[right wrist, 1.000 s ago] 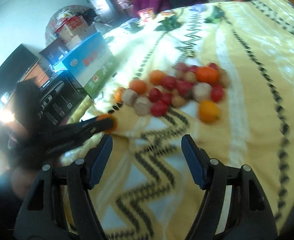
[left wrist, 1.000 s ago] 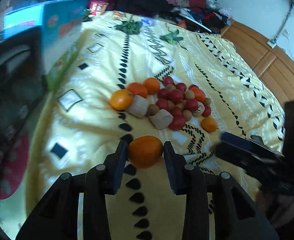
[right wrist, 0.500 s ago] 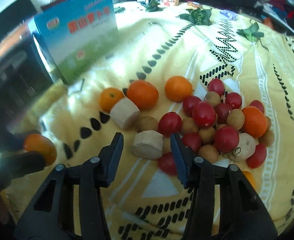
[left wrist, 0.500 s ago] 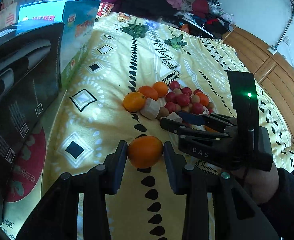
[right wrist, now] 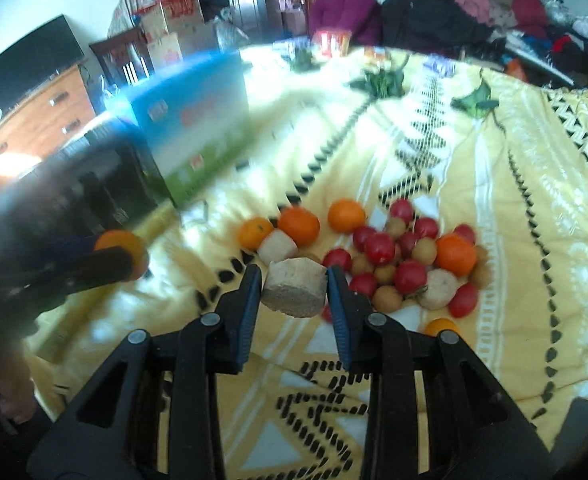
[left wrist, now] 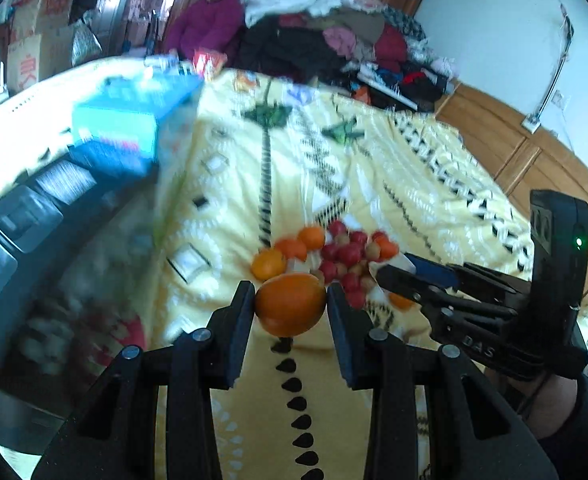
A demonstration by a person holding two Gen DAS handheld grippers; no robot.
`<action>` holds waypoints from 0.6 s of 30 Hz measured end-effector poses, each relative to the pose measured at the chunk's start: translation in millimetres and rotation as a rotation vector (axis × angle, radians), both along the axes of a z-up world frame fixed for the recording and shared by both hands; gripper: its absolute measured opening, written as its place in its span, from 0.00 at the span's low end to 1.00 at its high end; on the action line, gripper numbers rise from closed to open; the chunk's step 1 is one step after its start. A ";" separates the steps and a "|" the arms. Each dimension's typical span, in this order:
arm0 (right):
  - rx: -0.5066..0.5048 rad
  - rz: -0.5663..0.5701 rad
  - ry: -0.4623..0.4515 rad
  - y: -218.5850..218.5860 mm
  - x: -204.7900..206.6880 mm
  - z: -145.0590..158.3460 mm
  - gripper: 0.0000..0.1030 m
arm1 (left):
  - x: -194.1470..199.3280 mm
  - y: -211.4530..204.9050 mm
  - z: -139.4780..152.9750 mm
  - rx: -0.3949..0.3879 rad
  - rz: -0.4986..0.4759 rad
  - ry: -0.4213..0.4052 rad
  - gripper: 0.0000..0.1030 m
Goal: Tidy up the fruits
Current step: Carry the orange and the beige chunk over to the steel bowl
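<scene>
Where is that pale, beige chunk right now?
In the right wrist view, the beige chunk sits clamped in the right tool, just in front of the fruit pile on the yellow bedspread.

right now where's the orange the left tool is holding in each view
Left wrist: the orange sits at lower centre, clamped in the left tool.
Right wrist: same orange at far left, mid-height, behind that tool's tips.
Shared landmark: the blue box.
</scene>
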State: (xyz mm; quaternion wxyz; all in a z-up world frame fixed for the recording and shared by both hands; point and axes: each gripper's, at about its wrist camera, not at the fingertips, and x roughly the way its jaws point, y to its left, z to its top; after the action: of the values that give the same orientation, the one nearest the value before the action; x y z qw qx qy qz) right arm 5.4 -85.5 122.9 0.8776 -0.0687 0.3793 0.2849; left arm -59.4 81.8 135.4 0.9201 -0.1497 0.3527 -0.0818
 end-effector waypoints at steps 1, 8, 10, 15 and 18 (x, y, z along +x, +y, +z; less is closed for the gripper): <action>0.005 0.005 -0.013 2.7 -2.4 8.3 0.33 | -3.4 4.2 9.4 0.005 0.012 -0.020 0.37; 0.060 0.072 -0.108 39.8 -18.1 70.1 0.33 | -40.4 65.7 73.4 0.063 0.171 -0.131 0.37; 0.075 0.106 -0.136 57.3 -25.4 86.1 0.33 | -55.9 92.4 85.9 0.089 0.243 -0.148 0.37; 0.112 0.238 -0.181 122.5 -48.9 119.6 0.33 | -97.1 161.3 99.3 0.148 0.423 -0.159 0.37; 0.115 0.334 -0.202 171.4 -67.9 132.6 0.33 | -116.9 201.7 95.3 0.204 0.537 -0.121 0.37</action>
State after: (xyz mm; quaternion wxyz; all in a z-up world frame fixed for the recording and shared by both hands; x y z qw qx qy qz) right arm -62.5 85.9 255.5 0.8541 -0.1087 0.2559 0.4395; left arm -176.3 283.5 230.7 0.9384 -0.1392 0.2514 0.1917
